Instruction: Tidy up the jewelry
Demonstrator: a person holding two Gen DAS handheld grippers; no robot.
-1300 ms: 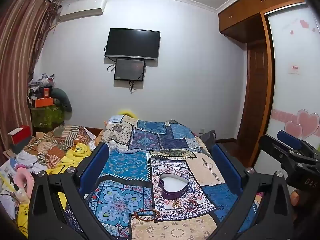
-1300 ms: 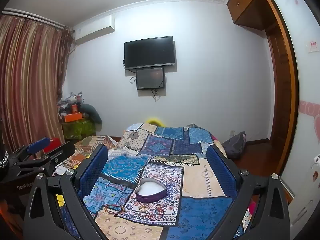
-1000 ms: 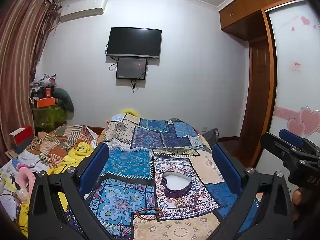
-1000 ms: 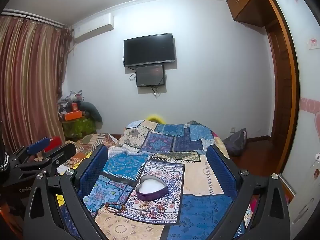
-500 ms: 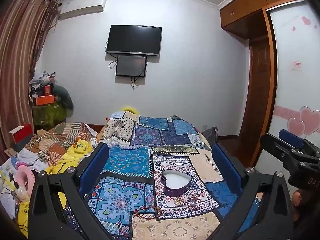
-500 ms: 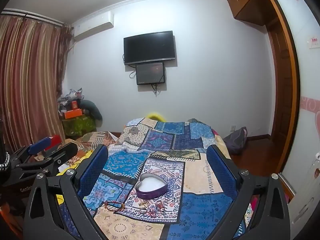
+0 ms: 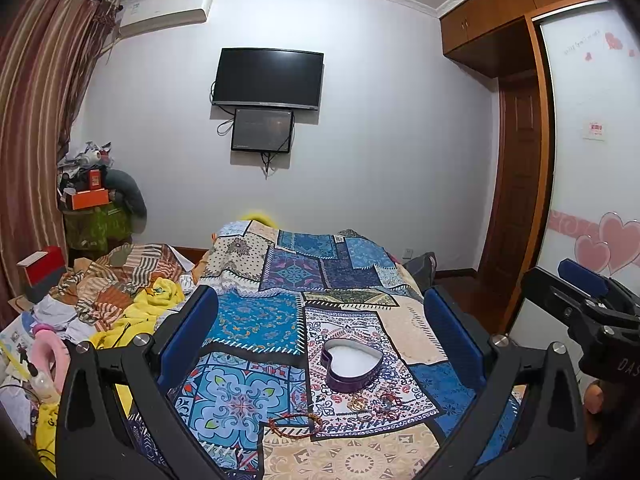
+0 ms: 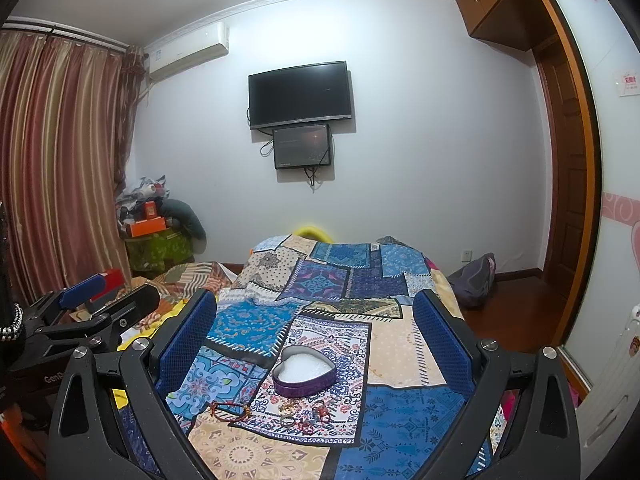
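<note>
An open purple heart-shaped box (image 7: 351,365) with a white lining sits on the patchwork bedspread (image 7: 256,322); it also shows in the right wrist view (image 8: 305,373). In front of it lie a red and brown bracelet (image 7: 295,424) (image 8: 230,410) and several small rings and trinkets (image 7: 372,402) (image 8: 305,414). My left gripper (image 7: 320,312) is open and empty, held above the bed short of the box. My right gripper (image 8: 316,308) is open and empty too, beside it on the right. Each gripper shows at the edge of the other's view.
A pile of clothes and blankets (image 7: 116,292) lies left of the bed. A cluttered stand (image 7: 96,216) is in the far left corner by striped curtains (image 8: 60,168). A TV (image 7: 267,79) hangs on the far wall. A wardrobe (image 7: 592,184) and wooden door (image 7: 514,184) stand on the right.
Both grippers have tilted slightly downward and crept toward the bed, so the box and jewelry sit a little higher in view. Jaws stay open.
</note>
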